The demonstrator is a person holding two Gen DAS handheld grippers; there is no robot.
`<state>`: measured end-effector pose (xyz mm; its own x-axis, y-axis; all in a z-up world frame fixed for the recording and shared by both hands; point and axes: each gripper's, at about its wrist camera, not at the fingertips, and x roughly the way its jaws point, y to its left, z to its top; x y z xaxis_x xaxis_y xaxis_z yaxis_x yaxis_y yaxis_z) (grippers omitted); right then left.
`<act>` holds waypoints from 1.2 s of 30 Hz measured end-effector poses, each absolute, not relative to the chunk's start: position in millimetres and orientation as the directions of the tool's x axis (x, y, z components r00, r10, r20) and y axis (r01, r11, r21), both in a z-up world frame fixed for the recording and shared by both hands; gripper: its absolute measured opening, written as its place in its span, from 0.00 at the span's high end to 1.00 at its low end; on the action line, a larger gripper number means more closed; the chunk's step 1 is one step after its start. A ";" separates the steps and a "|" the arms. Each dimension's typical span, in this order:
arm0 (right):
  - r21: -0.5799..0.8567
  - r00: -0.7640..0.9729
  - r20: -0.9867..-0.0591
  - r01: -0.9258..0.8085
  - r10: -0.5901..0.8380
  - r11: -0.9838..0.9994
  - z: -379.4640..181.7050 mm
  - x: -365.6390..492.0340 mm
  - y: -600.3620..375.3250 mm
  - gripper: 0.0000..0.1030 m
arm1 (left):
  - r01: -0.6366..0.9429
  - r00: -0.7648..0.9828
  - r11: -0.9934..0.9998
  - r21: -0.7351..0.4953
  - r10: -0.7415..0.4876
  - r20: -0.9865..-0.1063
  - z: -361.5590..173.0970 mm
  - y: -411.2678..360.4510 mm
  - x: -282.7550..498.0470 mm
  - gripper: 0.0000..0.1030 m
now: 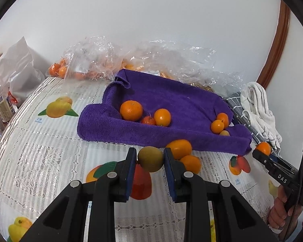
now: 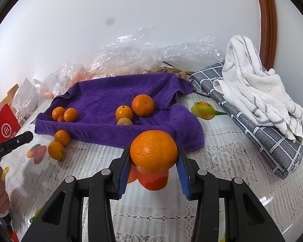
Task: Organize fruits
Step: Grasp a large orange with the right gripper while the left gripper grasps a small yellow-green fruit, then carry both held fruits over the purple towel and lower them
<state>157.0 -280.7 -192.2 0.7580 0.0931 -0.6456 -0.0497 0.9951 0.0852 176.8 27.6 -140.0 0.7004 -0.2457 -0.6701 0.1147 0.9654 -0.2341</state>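
Right wrist view: the right hand-held gripper clamps a large orange above the counter, the purple towel just ahead, while the left hand-held gripper grips a greenish fruit.

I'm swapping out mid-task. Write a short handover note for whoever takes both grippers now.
Left gripper: shut on a greenish-yellow fruit, held just short of the purple towel.
Right gripper: shut on a large orange, also near the towel's front edge.
Done: two small groups of fruit already lie on the towel.
Left: place both held fruits; two oranges remain on the tablecloth in front of the towel.
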 end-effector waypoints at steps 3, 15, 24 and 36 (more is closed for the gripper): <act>0.098 0.756 -0.647 -0.045 0.099 0.994 -192.6 157.4 -283.0 0.59 | 0.117 0.691 0.962 -0.246 -0.257 -0.676 -141.3 27.4 177.1 0.74; 0.093 0.762 -0.639 -0.055 0.102 0.994 -191.7 155.6 -281.4 0.59 | 0.070 0.683 0.956 -0.283 -0.253 -0.685 -144.8 37.5 182.2 0.74; 0.064 0.762 -0.638 -0.084 0.105 0.994 -190.8 154.9 -274.2 0.59 | 0.067 0.688 0.962 -0.265 -0.237 -0.686 -146.2 36.9 182.1 0.74; 0.128 0.773 -0.623 -0.047 0.117 0.991 -182.6 153.5 -283.9 0.59 | 0.047 0.690 0.974 -0.221 -0.192 -0.698 -136.7 39.0 183.0 0.74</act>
